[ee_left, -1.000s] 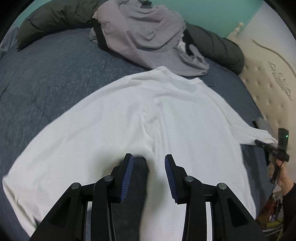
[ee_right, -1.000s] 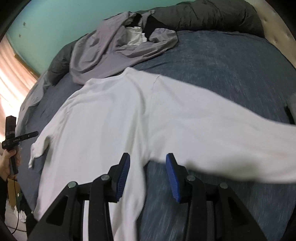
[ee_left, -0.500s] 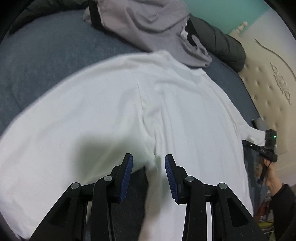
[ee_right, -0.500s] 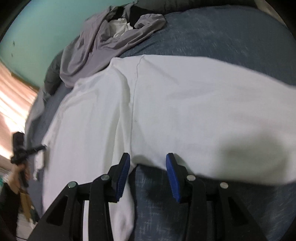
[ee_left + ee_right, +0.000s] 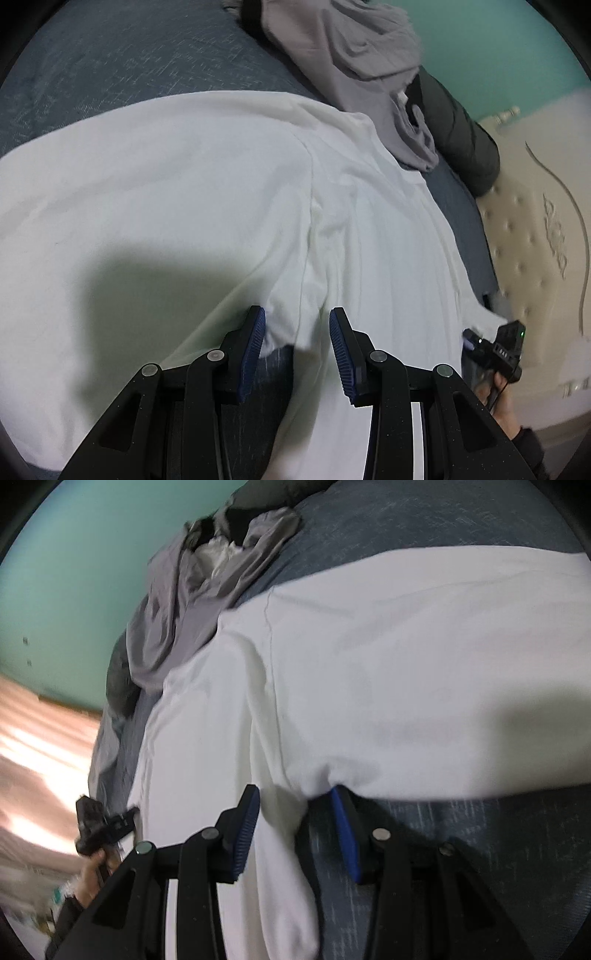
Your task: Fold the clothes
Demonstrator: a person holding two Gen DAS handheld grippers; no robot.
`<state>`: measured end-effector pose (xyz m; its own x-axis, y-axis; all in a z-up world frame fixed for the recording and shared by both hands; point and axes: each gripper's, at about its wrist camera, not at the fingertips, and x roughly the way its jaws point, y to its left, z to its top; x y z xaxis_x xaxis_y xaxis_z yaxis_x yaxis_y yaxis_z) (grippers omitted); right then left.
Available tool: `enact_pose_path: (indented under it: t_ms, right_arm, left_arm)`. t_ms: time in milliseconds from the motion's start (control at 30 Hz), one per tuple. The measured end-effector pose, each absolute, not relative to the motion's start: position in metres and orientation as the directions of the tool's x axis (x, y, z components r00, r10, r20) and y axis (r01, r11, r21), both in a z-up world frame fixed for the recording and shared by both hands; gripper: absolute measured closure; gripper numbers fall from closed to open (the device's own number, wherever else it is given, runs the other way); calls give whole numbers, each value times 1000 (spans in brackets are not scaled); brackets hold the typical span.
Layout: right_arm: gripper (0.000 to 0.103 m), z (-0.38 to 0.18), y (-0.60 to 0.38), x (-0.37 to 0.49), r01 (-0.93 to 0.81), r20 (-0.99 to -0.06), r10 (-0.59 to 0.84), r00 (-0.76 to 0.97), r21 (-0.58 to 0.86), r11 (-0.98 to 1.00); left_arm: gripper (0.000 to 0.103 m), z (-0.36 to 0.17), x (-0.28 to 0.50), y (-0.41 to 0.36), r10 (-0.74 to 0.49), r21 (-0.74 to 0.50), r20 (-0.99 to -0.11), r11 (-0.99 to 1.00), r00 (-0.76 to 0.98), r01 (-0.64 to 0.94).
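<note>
Left wrist view: white shirt (image 5: pixel 207 206) spread flat on blue bedspread (image 5: pixel 110 66), no fold made yet. My left gripper (image 5: pixel 295 343) spread over one armpit, right gripper (image 5: pixel 293 819) spread at other, nothing pinched. Grey clothes (image 5: pixel 354 55) heaped beyond, untouched.

White long-sleeved cotton-like shirt (image 5: pixel 229 206): matt, smooth. Blue-grey bedspread (image 5: pixel 122 62): coarse woven. Black plastic gripper fingers (image 5: pixel 388 384), ribbed blue pads (image 5: pixel 255 347).

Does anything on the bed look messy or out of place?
Yes. A grey garment lies crumpled in a heap beyond the white shirt, its edge touching the shirt's collar area. The shirt itself lies spread flat.
</note>
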<state>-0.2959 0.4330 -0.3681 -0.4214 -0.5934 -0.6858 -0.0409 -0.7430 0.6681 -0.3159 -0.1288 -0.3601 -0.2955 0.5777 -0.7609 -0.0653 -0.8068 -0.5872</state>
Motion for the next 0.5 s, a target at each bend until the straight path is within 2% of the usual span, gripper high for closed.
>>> enact_pose_path:
  t_ms: [33,100,133,167,500]
  right_arm:
    - [63,-368,434,-297,-51,-682,-590,-431,672,-739]
    - [78,-368,434,-299,-62,-677,-584,-448,675,-735]
    - [93,-368,434,-301,-64,-675,-581,-455,675,-735]
    - [95,-367,435,-302,-63,-677,-576,-457,671,-739]
    - [99,-349,465,-310,-76,-672,-497,-549,632,-771]
  left_arm:
    - [65,-361,-317,-128,578,-588,-759,-806,-300,-63]
    - [72,-361,-320,-127,576,-589,-757,-806,-309,-58]
    - [91,-360,-321,-129,567,-580,-761,-812,-314,-62]
    - [100,-359,-322,-130,559,-570,-766,-819,-319,-67]
    - [100,-341,-337,-163,481,-501,-785,-863,-391,-56]
